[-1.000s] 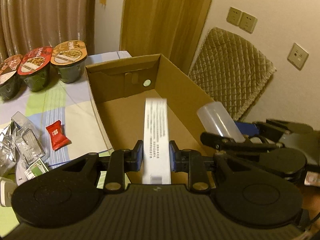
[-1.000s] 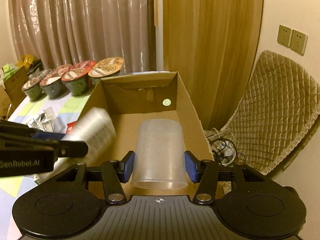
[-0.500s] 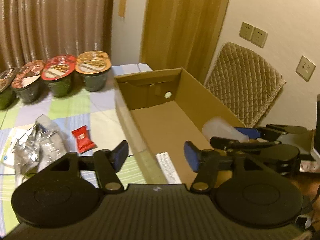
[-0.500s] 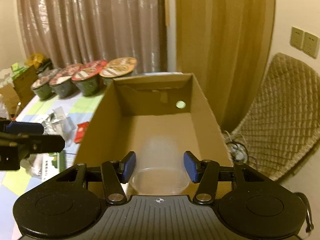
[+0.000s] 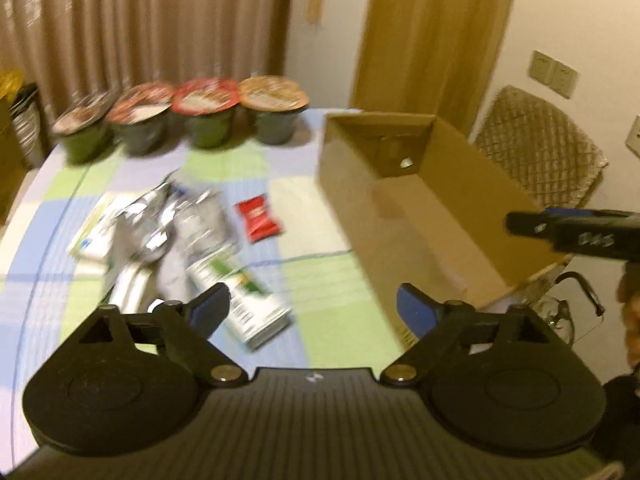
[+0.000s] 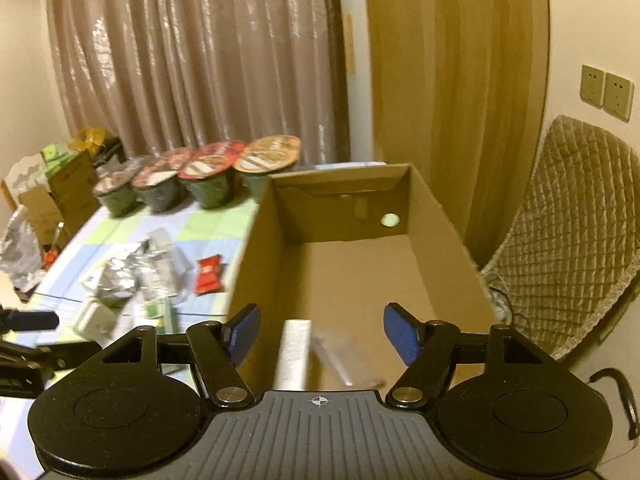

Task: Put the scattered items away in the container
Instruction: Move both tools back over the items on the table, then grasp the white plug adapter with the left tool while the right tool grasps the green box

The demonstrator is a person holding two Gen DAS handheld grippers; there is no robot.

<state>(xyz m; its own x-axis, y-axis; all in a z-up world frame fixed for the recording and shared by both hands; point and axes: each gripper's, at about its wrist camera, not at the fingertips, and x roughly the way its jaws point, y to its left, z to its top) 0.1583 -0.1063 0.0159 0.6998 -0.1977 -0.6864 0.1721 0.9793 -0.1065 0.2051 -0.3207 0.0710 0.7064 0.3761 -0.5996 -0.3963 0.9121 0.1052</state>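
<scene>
Left claw: released, empty, nearest white-green packet, just ahead-left on worktop; long axis diagonal. Right claw: released over box.

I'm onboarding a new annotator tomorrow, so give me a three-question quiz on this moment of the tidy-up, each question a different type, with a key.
1. True or false: the left gripper is shut on the red packet.
2. Multiple choice: where does the white box lie? A) on the tablecloth B) inside the cardboard box C) between the right gripper's fingers
3. Fill in: the row of lidded bowls at the far end of the table numbers ____.

Key: 1 false, its jaws stand open and the packet lies on the tablecloth; 2 B; 3 four.
</scene>
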